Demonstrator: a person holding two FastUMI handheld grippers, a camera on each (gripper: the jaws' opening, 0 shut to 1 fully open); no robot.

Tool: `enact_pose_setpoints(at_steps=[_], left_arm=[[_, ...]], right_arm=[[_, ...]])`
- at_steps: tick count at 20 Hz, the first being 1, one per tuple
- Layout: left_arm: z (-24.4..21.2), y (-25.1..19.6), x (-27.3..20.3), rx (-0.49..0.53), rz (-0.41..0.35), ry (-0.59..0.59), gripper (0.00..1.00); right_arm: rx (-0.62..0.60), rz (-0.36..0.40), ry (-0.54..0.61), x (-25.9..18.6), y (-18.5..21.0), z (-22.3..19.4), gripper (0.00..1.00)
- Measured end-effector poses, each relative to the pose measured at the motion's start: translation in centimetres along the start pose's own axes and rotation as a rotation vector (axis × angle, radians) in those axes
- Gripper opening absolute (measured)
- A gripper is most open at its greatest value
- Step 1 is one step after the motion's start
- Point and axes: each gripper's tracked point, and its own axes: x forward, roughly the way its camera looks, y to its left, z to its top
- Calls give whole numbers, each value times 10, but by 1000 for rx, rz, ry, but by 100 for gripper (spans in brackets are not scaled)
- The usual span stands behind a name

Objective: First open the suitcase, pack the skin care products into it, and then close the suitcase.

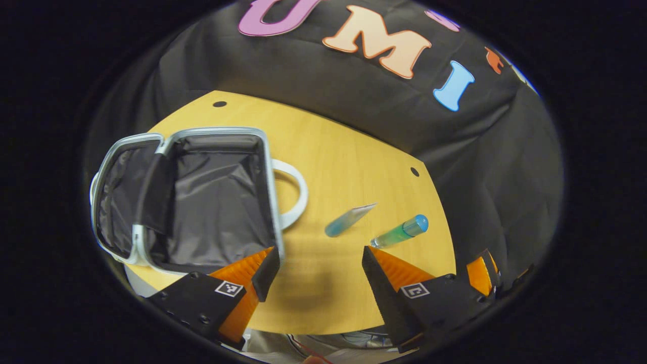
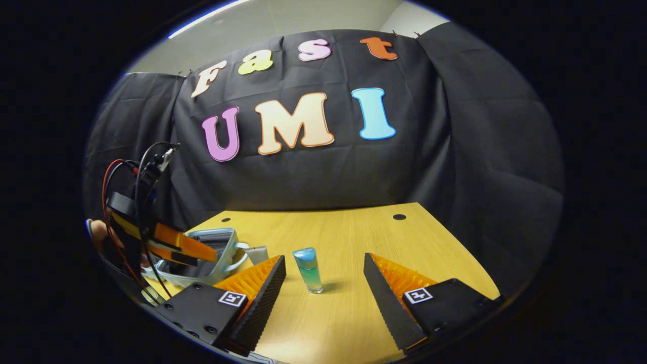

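The small suitcase (image 1: 217, 202) lies open on the left of the wooden table (image 1: 343, 156), showing its grey lining and a white handle (image 1: 295, 194). A blue tube (image 1: 349, 220) lies on the table to its right. Beside the tube is a green-blue bottle with a blue cap (image 1: 402, 231). My left gripper (image 1: 321, 263) hovers open above the table, between the suitcase's corner and the bottle. In the right gripper view the bottle (image 2: 308, 270) stands upright just ahead of my open right gripper (image 2: 324, 259). The suitcase (image 2: 217, 253) and the tube's end (image 2: 258, 253) sit further left.
In the right gripper view, a hand (image 2: 98, 232) holds the left gripper (image 2: 172, 245) with its cables above the suitcase. Black cloth closes off the booth behind and beside the table. The table (image 2: 354, 227) has two small holes near its far edge.
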Motion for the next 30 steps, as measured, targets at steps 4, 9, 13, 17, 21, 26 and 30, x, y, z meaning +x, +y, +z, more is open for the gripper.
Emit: enact_pose_setpoints(at_steps=[4, 9, 13, 17, 21, 26, 30], left_arm=[[-2, -25, 50, 66, 24, -49, 96], [-4, -17, 102, 59, 122, -73, 96], [-3, -9, 124, 86, 166, -93, 94], [-9, -9, 134, 100, 175, -78, 67], [-9, -13, 134, 109, 173, -58, 41], [7, -27, 109, 69, 128, -60, 39], [42, -25, 68, 40, 80, -77, 38]], right_arm=[[-20, -8, 23, 4, -19, -11, 97], [-12, -6, 33, 11, -31, -21, 97], [-12, 3, 66, 18, -34, -37, 98], [-5, 20, 94, 28, -32, -48, 97], [-25, 57, 112, 44, -20, -57, 97], [-44, 121, 130, 74, 2, -63, 98], [-88, 185, 115, 103, 25, -69, 97]])
